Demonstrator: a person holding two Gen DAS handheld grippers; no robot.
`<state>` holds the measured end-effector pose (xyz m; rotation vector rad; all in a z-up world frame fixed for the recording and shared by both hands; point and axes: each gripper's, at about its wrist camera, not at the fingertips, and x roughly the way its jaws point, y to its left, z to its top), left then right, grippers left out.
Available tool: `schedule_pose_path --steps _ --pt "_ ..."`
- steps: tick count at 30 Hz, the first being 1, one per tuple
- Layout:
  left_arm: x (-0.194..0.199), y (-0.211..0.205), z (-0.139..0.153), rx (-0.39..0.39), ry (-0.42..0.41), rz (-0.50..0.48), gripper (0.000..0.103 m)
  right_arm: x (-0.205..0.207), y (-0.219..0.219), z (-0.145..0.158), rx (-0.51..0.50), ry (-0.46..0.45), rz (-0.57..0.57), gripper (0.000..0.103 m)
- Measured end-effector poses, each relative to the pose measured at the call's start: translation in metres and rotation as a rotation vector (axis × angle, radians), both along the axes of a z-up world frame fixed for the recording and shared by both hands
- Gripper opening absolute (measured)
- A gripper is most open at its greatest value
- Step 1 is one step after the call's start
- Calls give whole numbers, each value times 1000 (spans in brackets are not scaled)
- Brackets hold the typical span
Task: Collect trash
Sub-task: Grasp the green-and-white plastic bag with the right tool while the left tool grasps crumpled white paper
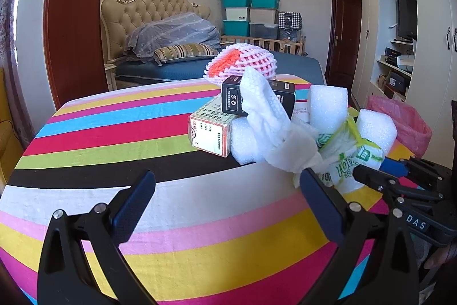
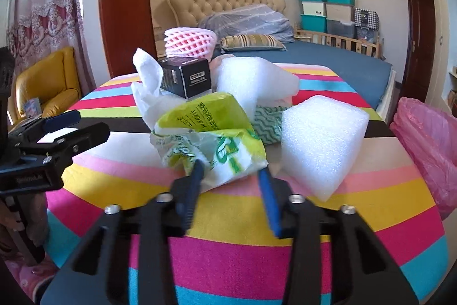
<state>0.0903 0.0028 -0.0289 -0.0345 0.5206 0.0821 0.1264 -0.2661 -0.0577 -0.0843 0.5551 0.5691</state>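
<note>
On the striped worktop (image 1: 120, 130) a heap of trash is lying, and the crumpled green-and-white plastic bag (image 2: 211, 139) is sitting at its near edge. The right tool (image 2: 231, 175) is reaching into the bottom of that bag, its blue fingers (image 2: 197, 170) standing on either side of the bag's lower folds and the jaws narrowed around them; the pads appear to be pinching the plastic, though the motion blur is making the contact hard to judge. In the left wrist view the same tool (image 1: 380, 169) is coming in from the right with its tip against the bag (image 1: 347, 162).

The left tool (image 1: 225, 190) is hovering with its jaws spread wide and nothing between them, just left of the bag and slightly nearer the camera.

Directly behind the bag a black box (image 2: 185, 77) is resting on the heap, with a pink foam net (image 2: 188, 43) behind that. A white foam block (image 2: 322, 142) is lying just right of the bag, and a pink bin liner (image 2: 428, 145) is hanging further right, beyond the worktop edge.
</note>
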Motion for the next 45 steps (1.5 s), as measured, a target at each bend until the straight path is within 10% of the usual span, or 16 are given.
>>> schedule_pose_path --steps 25,33,45 --pt "58 -5 -3 -123 108 -16 96 -33 -34 -3 42 -56 11 19" --pt "78 -40 -11 -68 177 -134 30 -35 -41 -3 63 -60 -5 19" --pt "21 -68 3 24 -15 -180 24 -41 -44 -2 72 -73 -27 19"
